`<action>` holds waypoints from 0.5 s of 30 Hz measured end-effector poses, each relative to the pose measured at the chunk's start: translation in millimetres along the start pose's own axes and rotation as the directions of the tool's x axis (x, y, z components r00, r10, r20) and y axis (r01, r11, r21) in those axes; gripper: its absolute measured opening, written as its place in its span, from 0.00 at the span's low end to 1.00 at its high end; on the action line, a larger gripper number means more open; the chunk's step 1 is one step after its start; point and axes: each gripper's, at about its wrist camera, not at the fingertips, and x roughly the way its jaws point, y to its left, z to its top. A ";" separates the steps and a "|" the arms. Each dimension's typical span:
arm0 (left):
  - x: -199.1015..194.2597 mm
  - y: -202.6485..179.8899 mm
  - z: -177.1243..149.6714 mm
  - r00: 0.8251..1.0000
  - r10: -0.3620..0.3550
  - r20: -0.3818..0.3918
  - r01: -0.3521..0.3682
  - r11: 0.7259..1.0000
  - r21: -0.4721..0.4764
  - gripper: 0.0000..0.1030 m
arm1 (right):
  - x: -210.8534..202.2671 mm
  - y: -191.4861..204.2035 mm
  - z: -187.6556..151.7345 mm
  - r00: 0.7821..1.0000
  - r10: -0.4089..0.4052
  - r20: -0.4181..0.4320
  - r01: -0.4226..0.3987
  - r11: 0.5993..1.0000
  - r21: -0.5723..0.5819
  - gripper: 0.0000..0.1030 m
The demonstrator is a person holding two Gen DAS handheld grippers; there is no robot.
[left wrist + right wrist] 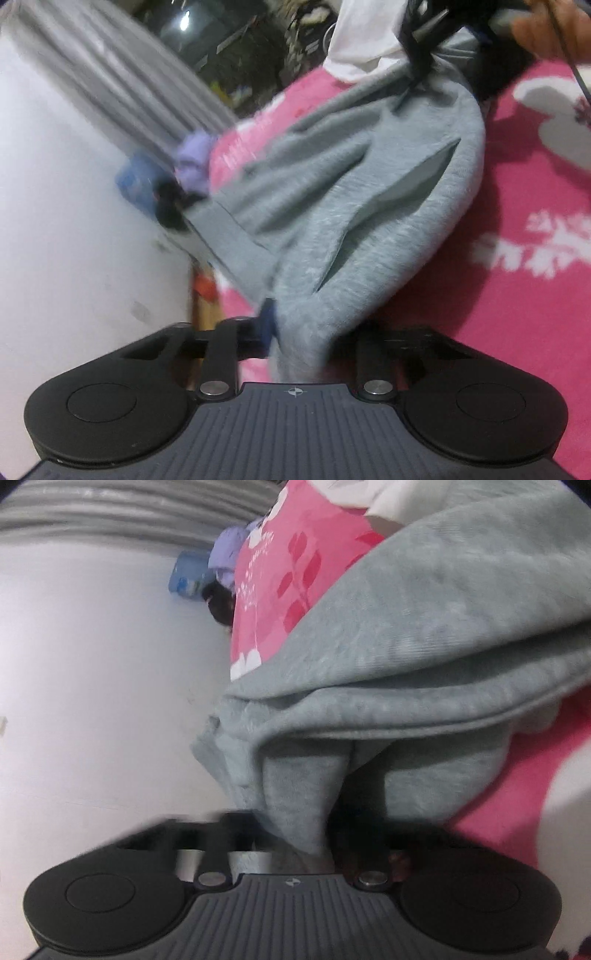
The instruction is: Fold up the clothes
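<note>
A pale grey-green fleece garment [332,206] hangs stretched above a pink floral blanket [517,229]. My left gripper [299,332] is shut on one bunched end of it, the cloth pinched between the fingers. In the left wrist view, the right gripper [424,48] is at the top right, shut on the garment's far end, with a hand behind it. In the right wrist view the same garment [424,646] fills the right half, and my right gripper [314,830] is shut on its folds. The fingertips are hidden by cloth.
A white wall [66,184] with a grey ribbed curtain [122,74] above it stands to the left. A lilac cloth [192,162], a blue item [135,181] and a dark object [170,206] sit at the blanket's edge. White fabric [365,40] lies at the far end.
</note>
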 end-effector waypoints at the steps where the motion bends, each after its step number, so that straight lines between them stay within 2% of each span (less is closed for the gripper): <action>1: -2.6 5.6 -0.4 1.000 0.016 0.015 -0.016 1.000 0.019 0.13 | -2.2 8.1 -3.7 1.000 0.000 0.001 0.000 0.999 -0.038 0.09; 5: -15.1 31.0 -3.8 0.998 0.052 0.047 -0.057 0.992 0.111 0.11 | -3.2 32.4 -27.6 0.999 0.011 -0.042 -0.017 0.991 -0.135 0.08; 7: -20.5 37.3 -14.6 1.000 0.017 -0.009 -0.015 0.992 0.127 0.11 | -3.0 43.9 -40.0 0.998 0.015 -0.067 -0.027 0.984 -0.178 0.08; 9: -14.8 26.8 -32.6 0.998 -0.019 -0.066 0.030 0.986 0.161 0.11 | 0.0 48.2 -52.0 0.996 0.001 -0.089 -0.020 0.978 -0.207 0.08; 13: -12.7 -16.8 -54.8 0.991 -0.075 -0.112 0.101 0.962 0.255 0.11 | 25.5 15.8 -70.4 0.988 -0.094 -0.125 0.073 0.984 -0.161 0.08; 15: -11.8 -16.7 -54.8 0.987 -0.093 -0.131 0.120 0.968 0.222 0.11 | 22.3 9.5 -75.5 0.988 -0.089 -0.123 0.070 0.986 -0.151 0.08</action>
